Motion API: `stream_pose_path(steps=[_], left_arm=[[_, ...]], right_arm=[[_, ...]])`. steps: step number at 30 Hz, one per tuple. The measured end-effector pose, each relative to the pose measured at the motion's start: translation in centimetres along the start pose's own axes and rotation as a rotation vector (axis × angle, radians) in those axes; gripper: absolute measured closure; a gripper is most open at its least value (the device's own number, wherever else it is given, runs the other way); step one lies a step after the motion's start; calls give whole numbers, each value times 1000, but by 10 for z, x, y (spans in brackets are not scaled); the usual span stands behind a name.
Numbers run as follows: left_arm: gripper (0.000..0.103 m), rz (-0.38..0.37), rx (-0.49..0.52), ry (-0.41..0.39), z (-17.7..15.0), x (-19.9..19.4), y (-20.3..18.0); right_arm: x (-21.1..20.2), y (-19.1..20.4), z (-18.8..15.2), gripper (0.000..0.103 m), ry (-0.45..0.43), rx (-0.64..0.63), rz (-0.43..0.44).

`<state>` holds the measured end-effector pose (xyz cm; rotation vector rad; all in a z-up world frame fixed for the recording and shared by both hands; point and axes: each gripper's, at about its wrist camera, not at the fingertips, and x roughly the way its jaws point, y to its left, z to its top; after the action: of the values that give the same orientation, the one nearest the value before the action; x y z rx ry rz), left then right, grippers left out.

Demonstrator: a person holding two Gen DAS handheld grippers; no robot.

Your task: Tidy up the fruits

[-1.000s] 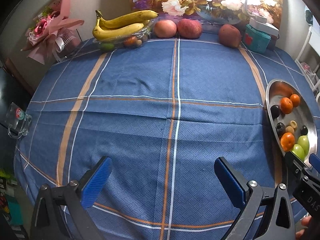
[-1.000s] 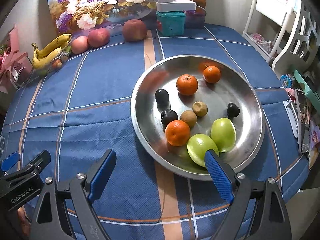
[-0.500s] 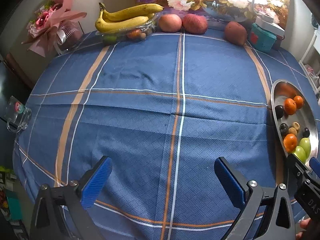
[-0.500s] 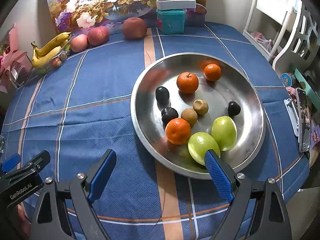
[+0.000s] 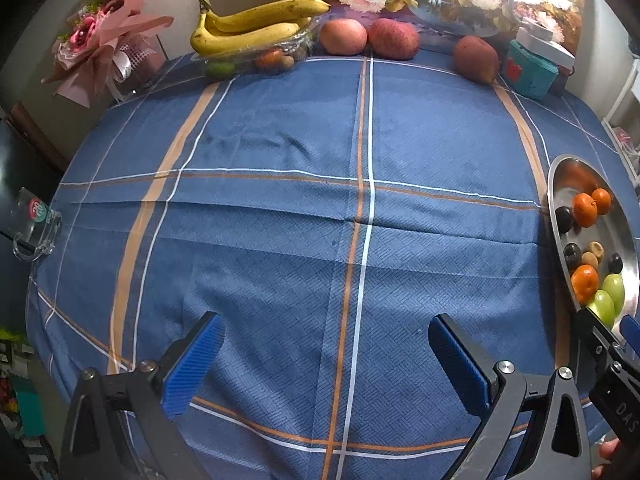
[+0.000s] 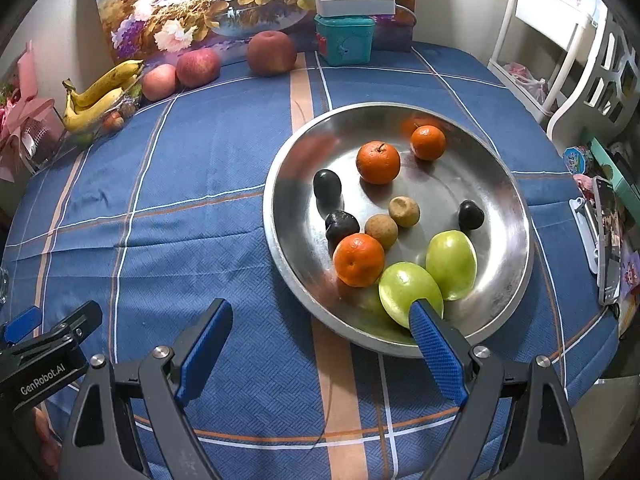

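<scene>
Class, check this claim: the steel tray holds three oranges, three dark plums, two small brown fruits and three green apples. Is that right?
Not quite. The steel tray holds two green apples, not three; the right wrist view shows them side by side at the near rim. The three oranges, three dark plums and two small brown fruits stand as stated.

Open, empty left tool (image 5: 326,364) above blue tablecloth (image 5: 280,208); bananas (image 5: 252,26) at far edge.

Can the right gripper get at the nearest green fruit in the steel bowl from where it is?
Probably yes. The right gripper is open and holds nothing, and the nearest green fruit sits uncovered just inside the steel bowl's near rim. An orange and another green fruit crowd its sides.
</scene>
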<state>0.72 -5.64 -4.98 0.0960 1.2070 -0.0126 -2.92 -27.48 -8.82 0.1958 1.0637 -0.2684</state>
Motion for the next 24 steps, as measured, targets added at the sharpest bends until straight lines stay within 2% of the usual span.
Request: stream_pose_path(steps=[24], left_arm=[[0, -2, -21, 39, -2, 8, 2]], right_arm=[[0, 2, -1, 13, 6, -2, -2]])
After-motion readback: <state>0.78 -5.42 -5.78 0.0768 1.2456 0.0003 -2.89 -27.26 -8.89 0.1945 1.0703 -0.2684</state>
